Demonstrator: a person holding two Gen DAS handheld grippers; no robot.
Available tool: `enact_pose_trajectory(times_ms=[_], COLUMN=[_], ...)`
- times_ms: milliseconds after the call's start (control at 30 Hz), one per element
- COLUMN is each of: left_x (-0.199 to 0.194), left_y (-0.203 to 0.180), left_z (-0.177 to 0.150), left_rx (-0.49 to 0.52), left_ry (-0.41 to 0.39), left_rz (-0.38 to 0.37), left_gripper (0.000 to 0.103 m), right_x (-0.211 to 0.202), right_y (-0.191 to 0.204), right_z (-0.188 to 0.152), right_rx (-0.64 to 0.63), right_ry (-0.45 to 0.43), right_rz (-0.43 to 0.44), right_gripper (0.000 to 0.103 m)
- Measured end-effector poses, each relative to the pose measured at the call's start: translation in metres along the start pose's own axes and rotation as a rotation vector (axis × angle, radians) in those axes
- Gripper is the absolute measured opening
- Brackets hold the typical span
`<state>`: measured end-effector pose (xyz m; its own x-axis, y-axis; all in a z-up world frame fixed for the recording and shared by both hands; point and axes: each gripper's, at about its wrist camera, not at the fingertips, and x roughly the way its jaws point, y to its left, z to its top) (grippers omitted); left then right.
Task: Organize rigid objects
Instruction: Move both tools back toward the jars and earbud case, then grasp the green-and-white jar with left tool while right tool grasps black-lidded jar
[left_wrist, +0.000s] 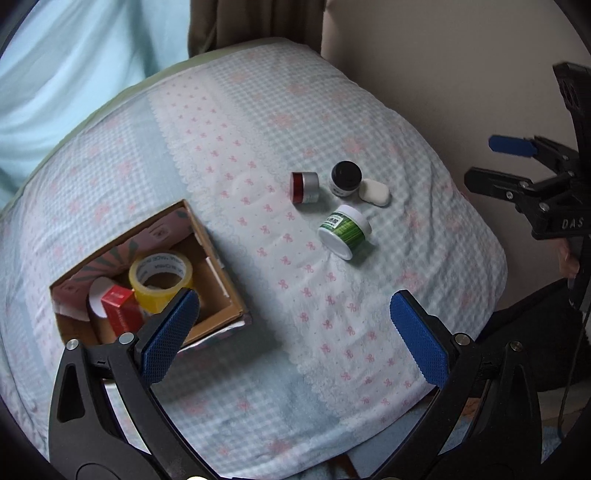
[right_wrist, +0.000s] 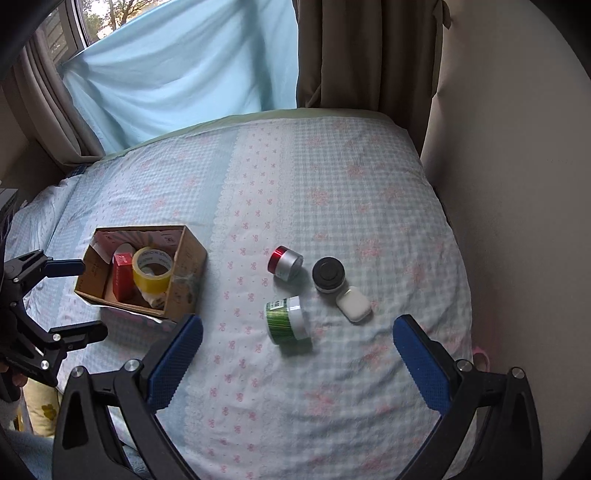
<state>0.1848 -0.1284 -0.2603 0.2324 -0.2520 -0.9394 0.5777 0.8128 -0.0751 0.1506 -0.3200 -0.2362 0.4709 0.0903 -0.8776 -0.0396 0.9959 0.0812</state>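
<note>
An open cardboard box (left_wrist: 218, 280) (right_wrist: 190, 258) sits on the bed and holds a yellow tape roll (left_wrist: 160, 280) (right_wrist: 151, 275), a red carton (left_wrist: 122, 308) (right_wrist: 123, 277) and a white piece. To its right on the sheet lie a red-and-silver jar (left_wrist: 304, 187) (right_wrist: 286, 263), a black-lidded jar (left_wrist: 346, 178) (right_wrist: 328, 275), a white case (left_wrist: 375, 192) (right_wrist: 353, 304) and a green-and-white jar (left_wrist: 345, 232) (right_wrist: 288, 325) on its side. My left gripper (left_wrist: 295, 332) (right_wrist: 79, 299) is open and empty, beside the box. My right gripper (right_wrist: 297, 354) (left_wrist: 484, 162) is open and empty, near the green jar.
The bed has a pale blue checked sheet (right_wrist: 332, 177) with pink bows. A cream wall (right_wrist: 517, 184) runs along its right side. Brown curtains (right_wrist: 362, 55) and a light blue cloth (right_wrist: 184, 66) hang behind the bed's far edge.
</note>
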Motion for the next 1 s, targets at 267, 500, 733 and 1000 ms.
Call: enact_pose_trajectory(times_ms=[267, 500, 733, 1000], left_x=[0.094, 0.180, 0.225, 0.257], left_y=[-0.073, -0.096, -0.094, -0.106], left_z=[0.039, 0.053, 0.051, 0.051], left_rx=[0.250, 0.382, 0.478, 0.593], left_ry=[0.063, 0.126, 0.191, 0.236], left_rz=[0.034, 0.049, 0.028, -0.012], left_gripper=[0.103, 0.103, 0.101, 0.086], right_x=[0.104, 0.174, 0.218, 0.254], right_y=[-0.061, -0.068, -0.066, -0.056], right_z=[0.005, 0.002, 0.002, -0.006], right_rx=[-0.198, -0.444, -0.609, -0.699], right_ry=[0.064, 0.057, 0.032, 0.019], right_rz=[0.012, 0.082, 0.184, 0.255], right_gripper=[0.103, 0.102, 0.098, 0.083])
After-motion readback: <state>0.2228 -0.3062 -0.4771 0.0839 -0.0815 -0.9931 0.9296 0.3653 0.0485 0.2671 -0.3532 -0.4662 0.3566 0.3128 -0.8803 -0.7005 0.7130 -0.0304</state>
